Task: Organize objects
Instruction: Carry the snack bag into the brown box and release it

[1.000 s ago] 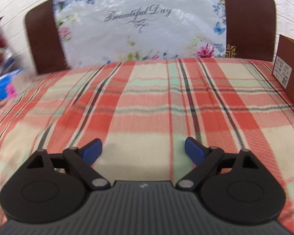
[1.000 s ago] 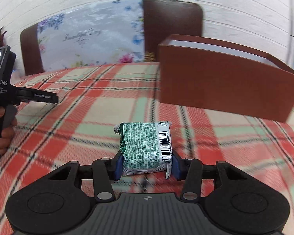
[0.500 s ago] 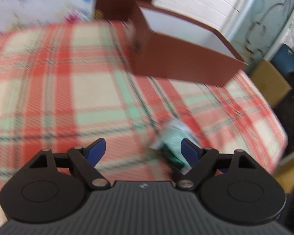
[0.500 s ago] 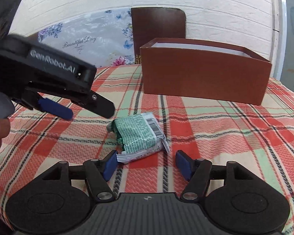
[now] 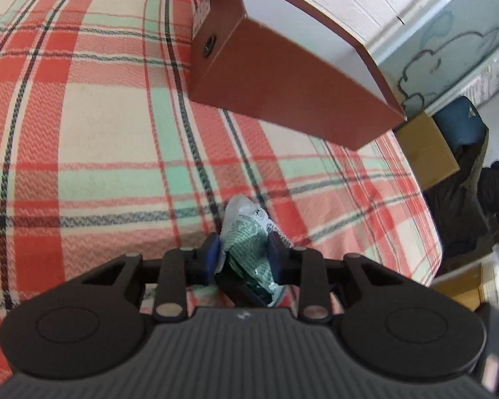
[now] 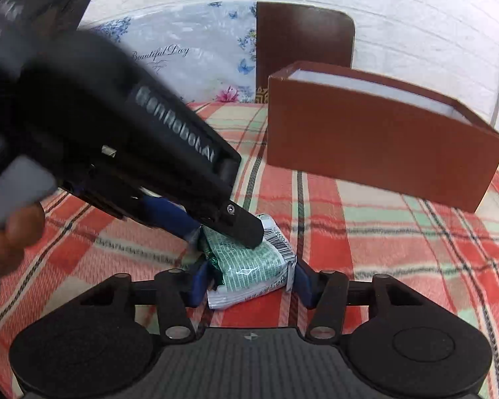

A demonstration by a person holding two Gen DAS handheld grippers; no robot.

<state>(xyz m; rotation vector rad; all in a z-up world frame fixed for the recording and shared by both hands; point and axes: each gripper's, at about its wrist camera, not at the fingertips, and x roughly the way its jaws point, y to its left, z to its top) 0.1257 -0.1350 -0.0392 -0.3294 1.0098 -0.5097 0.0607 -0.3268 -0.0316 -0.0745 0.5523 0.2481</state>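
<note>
The green packet (image 5: 249, 237) is pinched between the closed jaws of the left gripper (image 5: 243, 254), just above the plaid cloth (image 5: 99, 126). The right gripper (image 6: 248, 277) is seen flanking the same packet, jaws parted and apparently not pressing. The brown box (image 5: 282, 79) lies ahead and rightward of the left jaws, its open top within nearer reach of that hand.

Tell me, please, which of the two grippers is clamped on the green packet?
The left gripper: its blue pads squeeze the green packet tightly. The right gripper only flanks the packet on both sides; whether it grips is unclear.
</note>
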